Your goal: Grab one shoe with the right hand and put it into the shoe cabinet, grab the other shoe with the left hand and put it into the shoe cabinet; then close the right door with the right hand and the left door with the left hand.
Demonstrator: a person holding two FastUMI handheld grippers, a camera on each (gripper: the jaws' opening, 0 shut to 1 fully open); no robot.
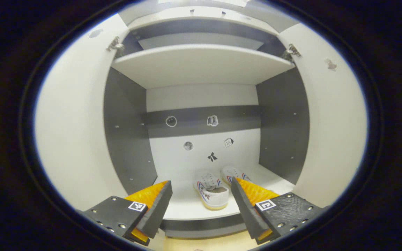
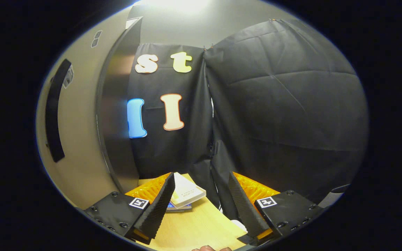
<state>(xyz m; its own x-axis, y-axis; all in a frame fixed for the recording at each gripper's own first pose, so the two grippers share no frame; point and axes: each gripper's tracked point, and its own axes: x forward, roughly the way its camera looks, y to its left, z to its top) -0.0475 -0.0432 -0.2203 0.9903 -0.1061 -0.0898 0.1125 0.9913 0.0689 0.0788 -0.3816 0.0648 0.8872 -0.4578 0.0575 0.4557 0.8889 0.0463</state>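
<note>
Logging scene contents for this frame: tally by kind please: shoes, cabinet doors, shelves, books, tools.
Shoes: 2, both in the cabinet
Open doors: 2
Shelves: 2
Books: 2 at least, stacked
Tools, left tool, right tool: 2, both open and empty
Total: 10

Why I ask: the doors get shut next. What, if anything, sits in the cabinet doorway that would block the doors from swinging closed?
Nothing visible does. Both shoes sit on the bottom shelf inside the cabinet, behind its front edge. The left gripper, open and empty, is in front of the opening.
</note>
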